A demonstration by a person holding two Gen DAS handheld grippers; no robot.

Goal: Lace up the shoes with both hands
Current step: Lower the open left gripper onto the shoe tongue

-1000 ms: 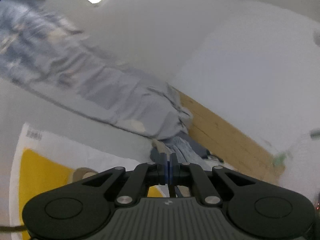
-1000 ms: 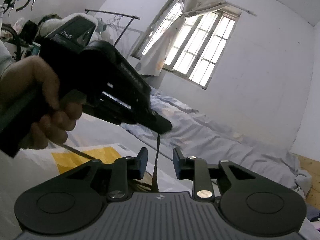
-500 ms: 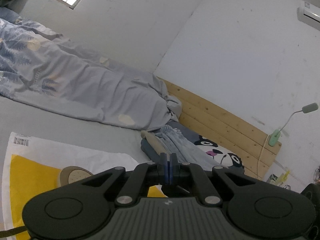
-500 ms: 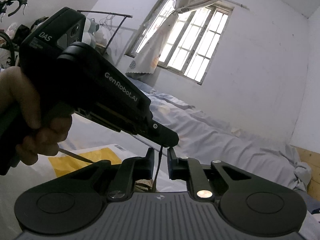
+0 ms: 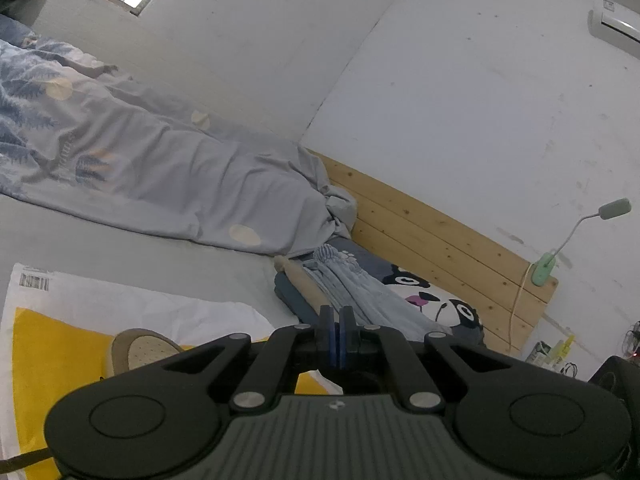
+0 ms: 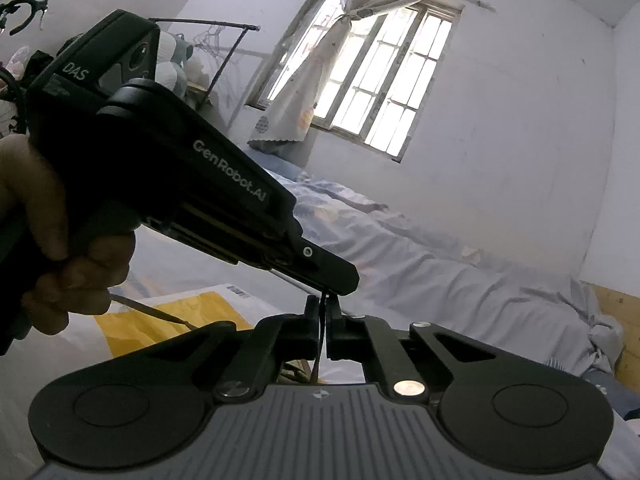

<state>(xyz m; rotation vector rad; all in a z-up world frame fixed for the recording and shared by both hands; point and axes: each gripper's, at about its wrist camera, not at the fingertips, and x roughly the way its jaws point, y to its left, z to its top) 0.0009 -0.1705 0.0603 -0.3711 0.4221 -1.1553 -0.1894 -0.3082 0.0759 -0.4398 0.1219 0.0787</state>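
Ahead of my left gripper (image 5: 335,334), its jaws pressed together, the tan perforated shoe (image 5: 140,350) lay low and leftward on the yellow-and-white bag (image 5: 44,344); whether lace sat between those pads I couldn't tell. From the right wrist, my right gripper (image 6: 322,322) pinched the thin dark lace (image 6: 318,356) running vertically, directly beneath the left gripper's tip, both aimed roughly level.
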